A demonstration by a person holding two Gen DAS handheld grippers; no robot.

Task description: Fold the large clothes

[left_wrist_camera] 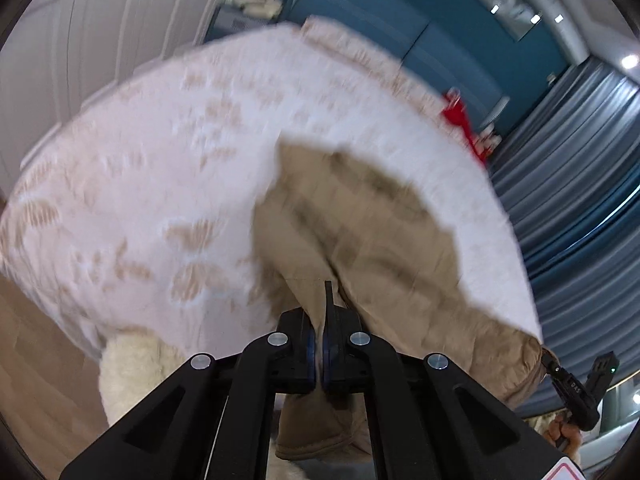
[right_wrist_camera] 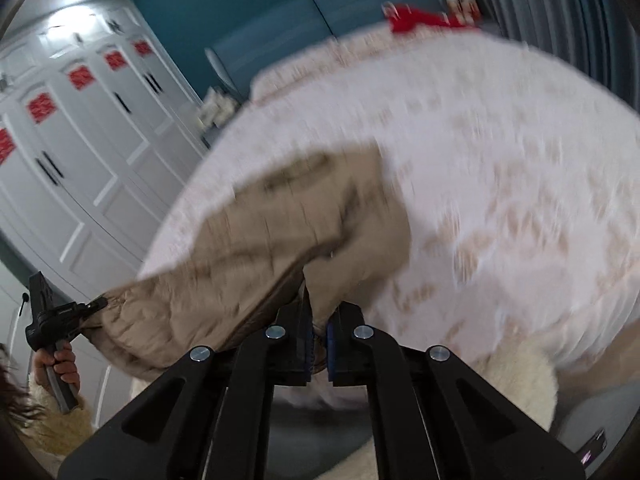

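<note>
A tan quilted jacket [left_wrist_camera: 360, 232] is lifted off the bed between my two grippers. Blue pads of my left gripper [left_wrist_camera: 320, 340] are shut on a fold of the jacket's edge, and fabric hangs below the jaws. Another part of the tan jacket [right_wrist_camera: 224, 264] is clamped in my right gripper [right_wrist_camera: 318, 336], with cloth wedged between the pads. Each wrist view shows the other gripper pinching a far corner: the right gripper [left_wrist_camera: 552, 364] at lower right, the left gripper [right_wrist_camera: 96, 306] at lower left, with a hand [right_wrist_camera: 60, 364] around its handle. Both views are blurred.
Under the jacket lies a bed with a white, beige-patterned cover [left_wrist_camera: 160, 160] [right_wrist_camera: 500, 152]. Cream fleecy fabric [left_wrist_camera: 132, 372] [right_wrist_camera: 520, 372] shows below it. A red item [left_wrist_camera: 460, 116] [right_wrist_camera: 420, 20] sits at the bed's far side. White wardrobe doors [right_wrist_camera: 80, 160] and blue-grey curtains [left_wrist_camera: 580, 168] surround it.
</note>
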